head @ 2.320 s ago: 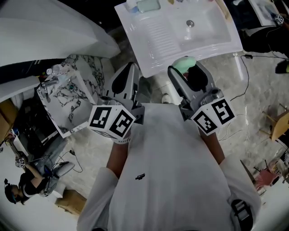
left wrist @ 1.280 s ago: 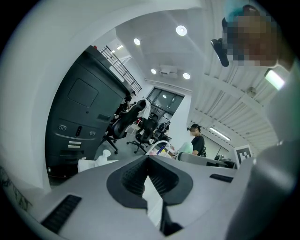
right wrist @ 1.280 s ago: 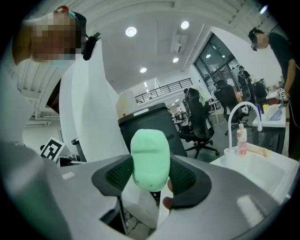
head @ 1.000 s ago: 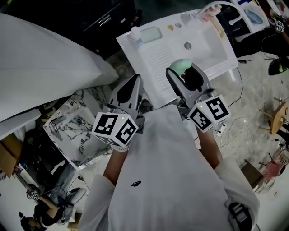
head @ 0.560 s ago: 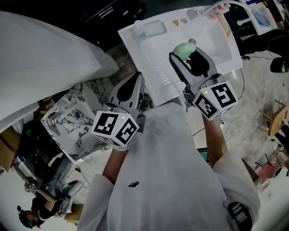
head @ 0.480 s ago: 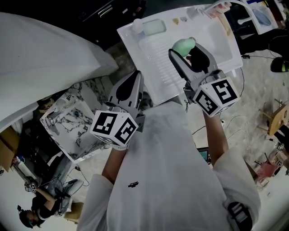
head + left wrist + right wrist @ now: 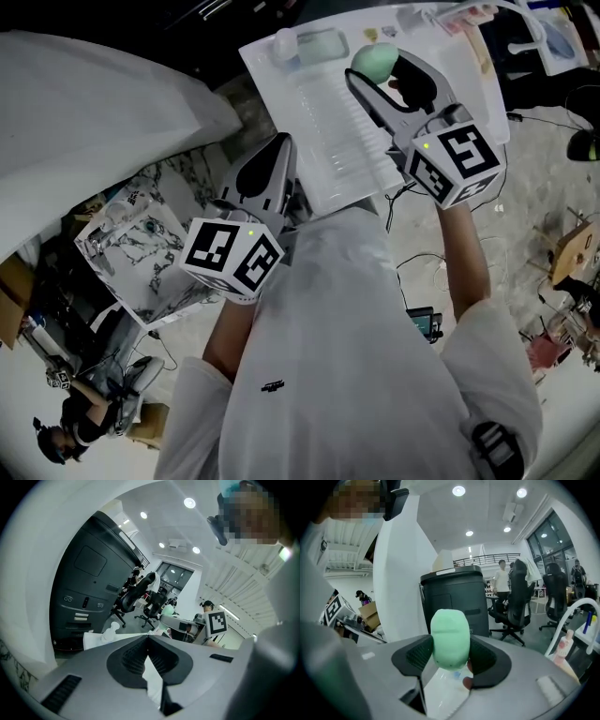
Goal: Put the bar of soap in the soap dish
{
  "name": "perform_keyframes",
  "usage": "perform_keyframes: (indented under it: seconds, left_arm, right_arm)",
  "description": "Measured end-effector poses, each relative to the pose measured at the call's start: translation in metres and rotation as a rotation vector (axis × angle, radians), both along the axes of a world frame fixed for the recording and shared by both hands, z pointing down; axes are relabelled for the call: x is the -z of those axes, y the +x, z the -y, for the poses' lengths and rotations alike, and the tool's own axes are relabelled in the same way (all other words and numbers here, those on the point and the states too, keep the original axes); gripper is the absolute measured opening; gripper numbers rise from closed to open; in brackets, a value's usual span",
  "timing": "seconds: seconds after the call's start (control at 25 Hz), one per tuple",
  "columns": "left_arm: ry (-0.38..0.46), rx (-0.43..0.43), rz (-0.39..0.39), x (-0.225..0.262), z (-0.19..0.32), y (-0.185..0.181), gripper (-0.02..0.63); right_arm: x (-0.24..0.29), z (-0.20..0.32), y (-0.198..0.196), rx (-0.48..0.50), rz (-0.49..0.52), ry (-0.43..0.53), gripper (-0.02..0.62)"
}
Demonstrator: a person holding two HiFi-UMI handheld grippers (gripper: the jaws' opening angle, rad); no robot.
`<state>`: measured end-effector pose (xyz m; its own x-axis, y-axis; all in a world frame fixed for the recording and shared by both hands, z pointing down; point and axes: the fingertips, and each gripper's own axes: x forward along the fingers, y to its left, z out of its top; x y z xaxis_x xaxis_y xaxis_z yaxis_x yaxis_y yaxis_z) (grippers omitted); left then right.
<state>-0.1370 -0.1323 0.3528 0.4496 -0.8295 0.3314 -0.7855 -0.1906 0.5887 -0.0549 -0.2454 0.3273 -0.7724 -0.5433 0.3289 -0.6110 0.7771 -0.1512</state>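
Soap (image 7: 450,638) — a smooth green bar — is pinched tight between the two jaws of the right gripper (image 7: 451,645). In the head view it is at the top middle of the frame, held up over the white sink (image 7: 328,131). The pale green soap dish (image 7: 322,45) sits on the sink's far edge, just left of the soap and not touching it. Lower down, left of the middle, the left gripper (image 7: 270,155) holds nothing — its jaws are pressed together.
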Motion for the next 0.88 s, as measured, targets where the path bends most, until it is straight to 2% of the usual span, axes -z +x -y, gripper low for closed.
perform_keyframes:
  seconds: [0.4, 0.88]
  left_arm:
    - [-0.031, 0.029, 0.008, -0.017, 0.032, -0.003, 0.009]
    - [-0.085, 0.023, 0.02, -0.04, 0.051, 0.003, 0.009]
  right_arm:
    - [-0.032, 0.041, -0.011, 0.147, -0.145, 0.015, 0.256]
    - [-0.102, 0.075, -0.025, 0.292, -0.32, 0.008, 0.255]
